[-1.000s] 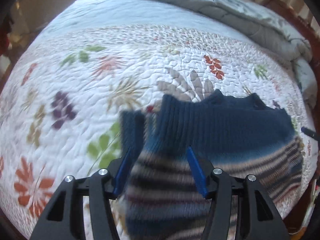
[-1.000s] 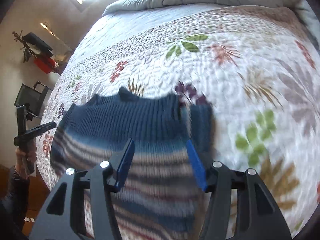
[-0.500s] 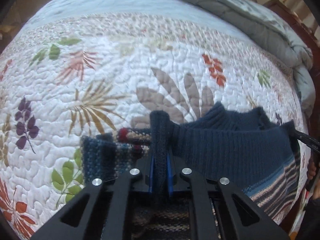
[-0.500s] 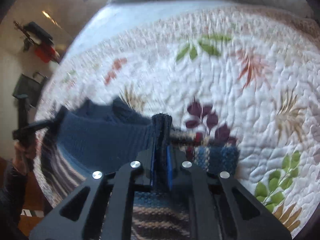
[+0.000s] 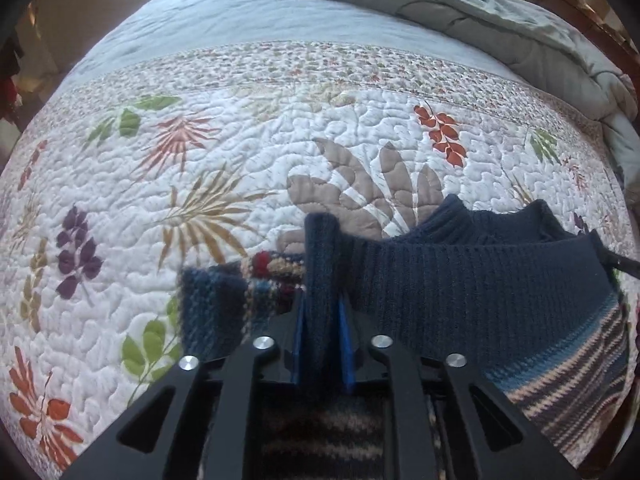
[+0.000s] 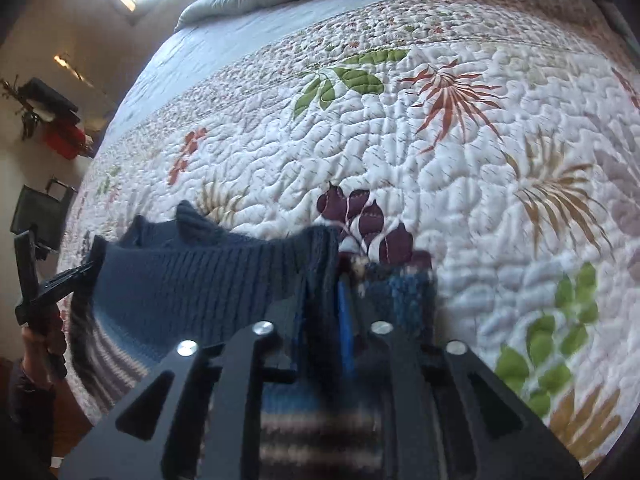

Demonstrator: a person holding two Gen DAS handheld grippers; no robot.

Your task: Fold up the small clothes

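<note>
I am holding a small knitted sweater (image 5: 460, 292) up over the bed, one shoulder in each hand. My left hand-held gripper (image 5: 322, 316) is pinching a fold of the navy ribbed knit, its blue pads pressed onto the wool from both sides. My right hand-held gripper (image 6: 334, 300) is doing the same at the other shoulder, pressed together on a bunch of the dark knit. The ribbed yoke and collar are stretching between the two, and the striped lower part is hanging down toward me. In the left view a short sleeve (image 5: 212, 308) with a red and cream band is dangling just beside the pinched shoulder, over the quilt (image 5: 200, 160).

I am judging this as the opening step: the garment is lifted and spread by its shoulders, and no fold is made yet. The next move, I think, is calling for both hands to lower together and lay the sweater flat on the quilt, keeping the shoulders level and the knit lightly taut so the sleeves are not tucking under.

I am reading no brand, label or writing anywhere on the sweater or the bedding.
</note>
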